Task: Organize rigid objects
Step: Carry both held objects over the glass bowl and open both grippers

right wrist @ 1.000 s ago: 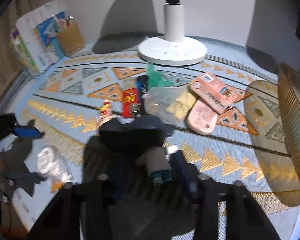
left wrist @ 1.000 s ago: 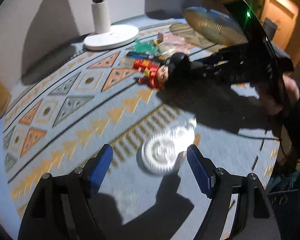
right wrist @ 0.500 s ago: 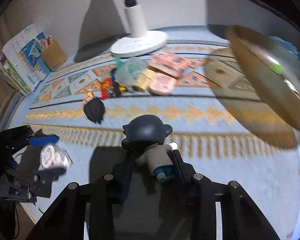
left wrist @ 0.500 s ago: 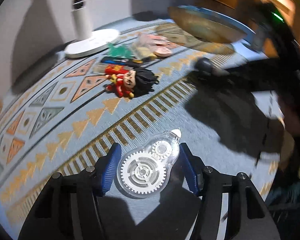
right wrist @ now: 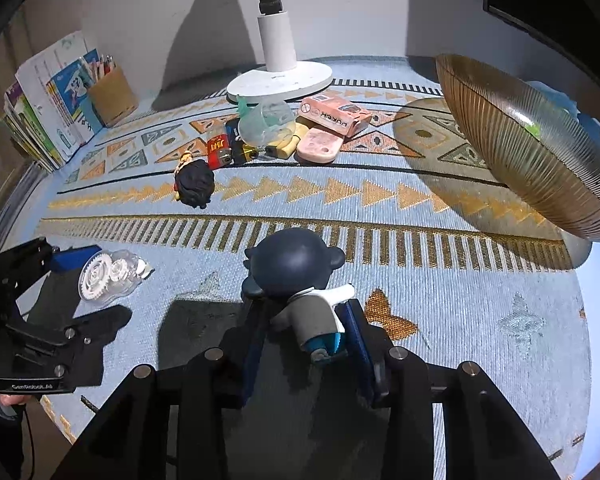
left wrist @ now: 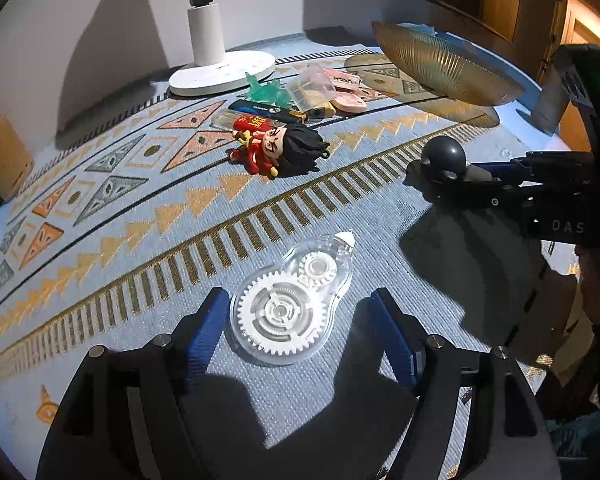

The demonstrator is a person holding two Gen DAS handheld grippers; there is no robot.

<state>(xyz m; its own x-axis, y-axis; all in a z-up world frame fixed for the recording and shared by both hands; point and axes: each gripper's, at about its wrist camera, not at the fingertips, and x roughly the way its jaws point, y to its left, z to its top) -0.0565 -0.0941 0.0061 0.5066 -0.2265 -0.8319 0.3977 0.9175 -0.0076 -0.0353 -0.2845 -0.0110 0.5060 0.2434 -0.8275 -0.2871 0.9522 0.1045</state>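
Left wrist view: the left gripper [left wrist: 298, 332], jaws just widened, straddles the clear tape dispenser [left wrist: 290, 304] without pressing it. The right gripper [right wrist: 306, 344] clamps a dark-headed figurine [right wrist: 300, 280]

I am viewing through two wrist fisheyes, both tilting steeply down at the patterned rug [left wrist: 100, 216]. The left one is sitting close over the clear tape dispenser [left wrist: 292, 304], facing the white lamp base [left wrist: 224, 74]. The right one is looking from farther right toward that lamp base [right wrist: 280, 82]. Both are sharing the dispenser [right wrist: 108, 276], the black-haired figurine [left wrist: 280, 150] and the gold bowl [right wrist: 532, 148].
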